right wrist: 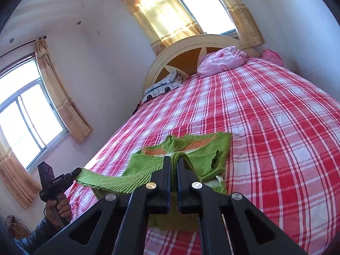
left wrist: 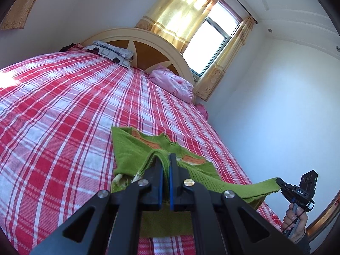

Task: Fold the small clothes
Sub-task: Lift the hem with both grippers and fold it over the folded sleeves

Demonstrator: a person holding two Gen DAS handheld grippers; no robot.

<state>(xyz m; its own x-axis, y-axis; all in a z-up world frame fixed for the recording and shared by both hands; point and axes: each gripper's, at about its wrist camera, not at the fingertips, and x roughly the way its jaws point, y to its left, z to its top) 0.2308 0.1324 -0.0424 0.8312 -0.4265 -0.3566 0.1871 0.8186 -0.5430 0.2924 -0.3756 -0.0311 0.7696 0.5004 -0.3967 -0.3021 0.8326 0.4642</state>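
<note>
A green knitted garment [left wrist: 136,148] with orange patches lies on the near part of a bed covered by a red-and-white checked sheet [left wrist: 63,110]. Its far part rests flat on the sheet, while its near ribbed edge is lifted off the bed and stretched between 2 hand-held grippers.

The left gripper [left wrist: 166,159] has its jaws nearly together, pinched on a raised fold of that green edge. In the right wrist view it shows at the left, held by a hand [right wrist: 58,209], with the cloth running from its tip.

The right gripper [right wrist: 173,161] is likewise clamped narrow on the ribbed edge — the knit bunches up between its fingers. From the left wrist view it sits at the far right, gripped by a hand [left wrist: 294,223], with the hem taut at its tip.

At the far end of the bed stand a rounded headboard [left wrist: 161,48], a pink pillow [left wrist: 173,82] and a grey patterned pillow [left wrist: 110,52]. Yellow curtains [left wrist: 180,6] hang by a bright window [left wrist: 209,42].
</note>
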